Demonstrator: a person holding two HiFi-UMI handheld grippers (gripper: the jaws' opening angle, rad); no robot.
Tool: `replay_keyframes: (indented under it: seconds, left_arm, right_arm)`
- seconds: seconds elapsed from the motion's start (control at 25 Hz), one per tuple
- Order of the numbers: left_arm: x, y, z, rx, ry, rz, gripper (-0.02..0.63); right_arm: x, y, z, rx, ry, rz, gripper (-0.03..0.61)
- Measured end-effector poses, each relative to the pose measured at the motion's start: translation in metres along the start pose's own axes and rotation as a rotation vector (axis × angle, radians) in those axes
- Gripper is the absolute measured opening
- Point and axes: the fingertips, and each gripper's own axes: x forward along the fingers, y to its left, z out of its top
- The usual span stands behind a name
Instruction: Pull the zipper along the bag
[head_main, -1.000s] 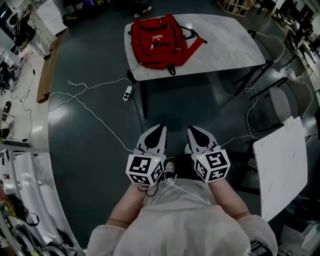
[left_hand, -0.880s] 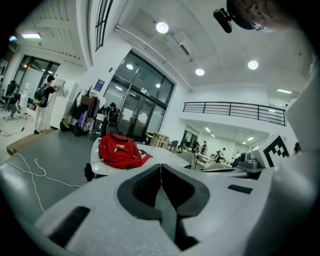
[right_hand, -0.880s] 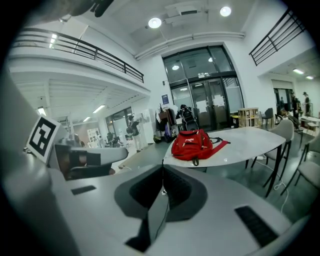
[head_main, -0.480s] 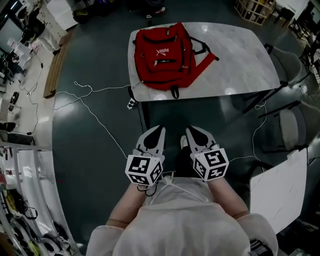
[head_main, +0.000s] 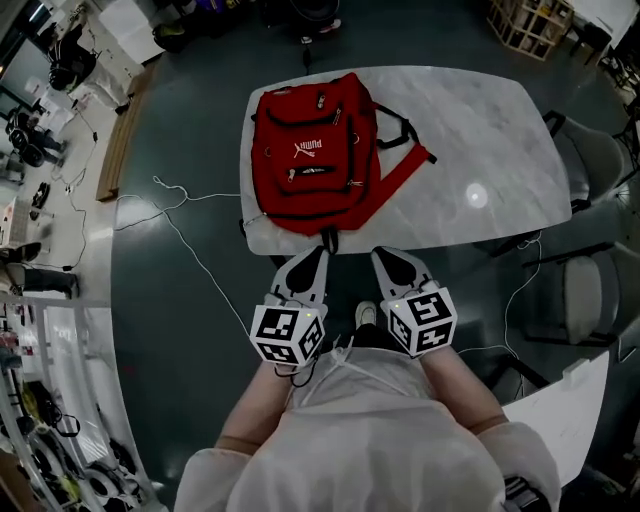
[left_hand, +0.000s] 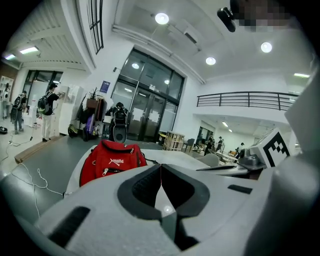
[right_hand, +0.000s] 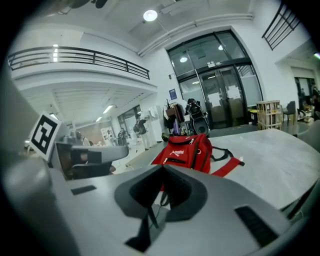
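Observation:
A red backpack (head_main: 312, 152) lies flat on the left part of a white marble table (head_main: 480, 130), its black straps trailing to the right. It shows ahead in the left gripper view (left_hand: 111, 159) and the right gripper view (right_hand: 184, 151) too. Both grippers hover side by side just short of the table's near edge, held close to the person's body. My left gripper (head_main: 318, 254) is shut with nothing in it, tips meeting. My right gripper (head_main: 383, 256) is shut too and empty. Neither touches the bag.
White cables (head_main: 185, 215) run over the dark floor at the left. Chairs (head_main: 592, 160) stand at the table's right side, and a second white tabletop (head_main: 560, 420) lies at the lower right. Shelves with clutter line the far left.
The table and backpack have come much closer in the head view; the person has walked up to the table. Both grippers stay shut and side by side.

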Motion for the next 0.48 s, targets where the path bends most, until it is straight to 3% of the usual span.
replay_keyframes:
  seconds: [0.48]
  left_arm:
    - [0.089, 0.042, -0.015, -0.035, 0.107, -0.004, 0.020]
  right_arm:
    - [0.070, -0.062, -0.002, 0.019, 0.113, -0.031, 0.026]
